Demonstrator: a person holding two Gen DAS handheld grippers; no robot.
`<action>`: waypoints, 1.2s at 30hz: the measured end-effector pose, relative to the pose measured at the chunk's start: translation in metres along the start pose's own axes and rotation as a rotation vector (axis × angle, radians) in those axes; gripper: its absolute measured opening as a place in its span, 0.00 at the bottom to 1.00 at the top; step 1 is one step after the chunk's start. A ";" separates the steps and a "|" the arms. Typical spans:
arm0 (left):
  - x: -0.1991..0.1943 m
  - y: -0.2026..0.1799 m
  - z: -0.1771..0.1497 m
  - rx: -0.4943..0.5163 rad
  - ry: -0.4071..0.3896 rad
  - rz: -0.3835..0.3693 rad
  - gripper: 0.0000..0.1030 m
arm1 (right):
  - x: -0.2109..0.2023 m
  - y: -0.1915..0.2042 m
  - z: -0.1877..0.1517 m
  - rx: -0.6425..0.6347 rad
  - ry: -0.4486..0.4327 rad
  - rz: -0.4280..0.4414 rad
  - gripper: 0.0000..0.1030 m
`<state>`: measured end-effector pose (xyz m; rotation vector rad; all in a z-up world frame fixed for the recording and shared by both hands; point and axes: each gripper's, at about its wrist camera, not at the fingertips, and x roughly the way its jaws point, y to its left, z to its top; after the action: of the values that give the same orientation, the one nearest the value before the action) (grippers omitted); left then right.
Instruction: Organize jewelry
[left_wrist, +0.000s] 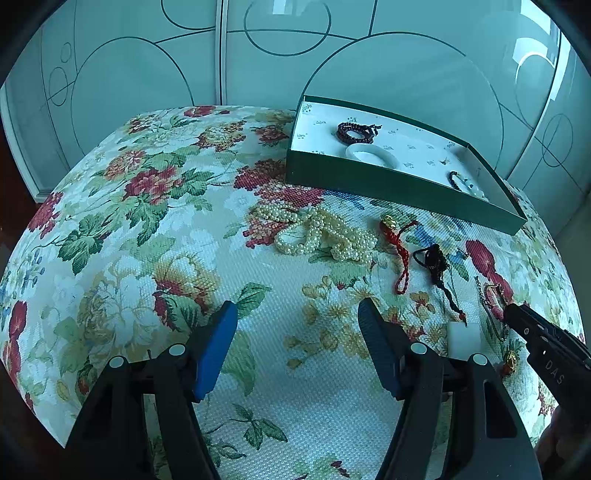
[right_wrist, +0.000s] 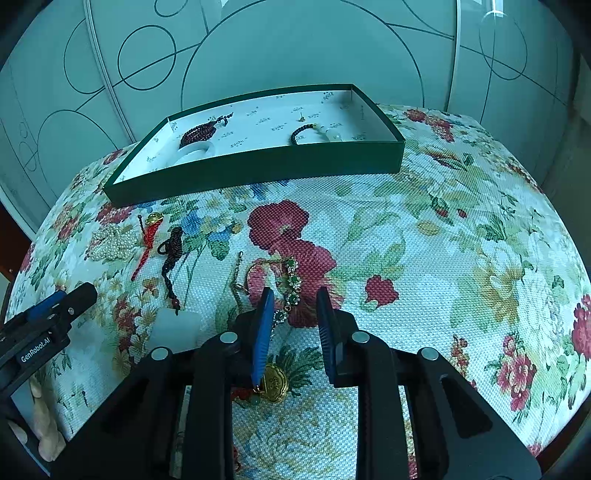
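My right gripper (right_wrist: 294, 295) points down at the floral cloth with its jaws a narrow gap apart. A gold chain bracelet with green stones (right_wrist: 291, 280) lies on the cloth between them and runs along the left pad; I see no pinch. Under the gripper lies a gold medallion (right_wrist: 275, 382). My left gripper (left_wrist: 297, 306) is wide open over bare cloth, holding nothing. Beyond it lie a heap of pearls (left_wrist: 321, 236), a red cord with a gold charm (left_wrist: 399, 240) and a black cord (left_wrist: 437, 266). The right gripper (left_wrist: 517, 315) shows at that view's right edge.
A green box (right_wrist: 258, 170) stands at the back and holds dark red beads (right_wrist: 197, 133), a white bangle (right_wrist: 195, 151) and a black bead bracelet (right_wrist: 303, 133). A white block (right_wrist: 173, 326) lies near the left gripper (right_wrist: 72, 295). Patterned cabinet doors rise behind the table.
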<state>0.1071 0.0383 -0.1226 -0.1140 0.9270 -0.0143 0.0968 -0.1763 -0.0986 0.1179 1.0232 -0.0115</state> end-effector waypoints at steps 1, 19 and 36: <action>0.001 0.001 0.000 -0.003 0.001 -0.001 0.65 | 0.000 0.002 -0.001 -0.024 -0.005 -0.016 0.15; 0.004 -0.001 0.003 -0.002 0.001 -0.002 0.65 | -0.005 -0.055 0.005 0.071 -0.023 -0.080 0.06; 0.004 -0.003 0.006 -0.001 0.004 -0.004 0.65 | -0.004 -0.064 0.007 0.106 -0.016 -0.050 0.08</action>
<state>0.1142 0.0352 -0.1222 -0.1169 0.9305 -0.0179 0.0966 -0.2406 -0.0975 0.1887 1.0095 -0.1123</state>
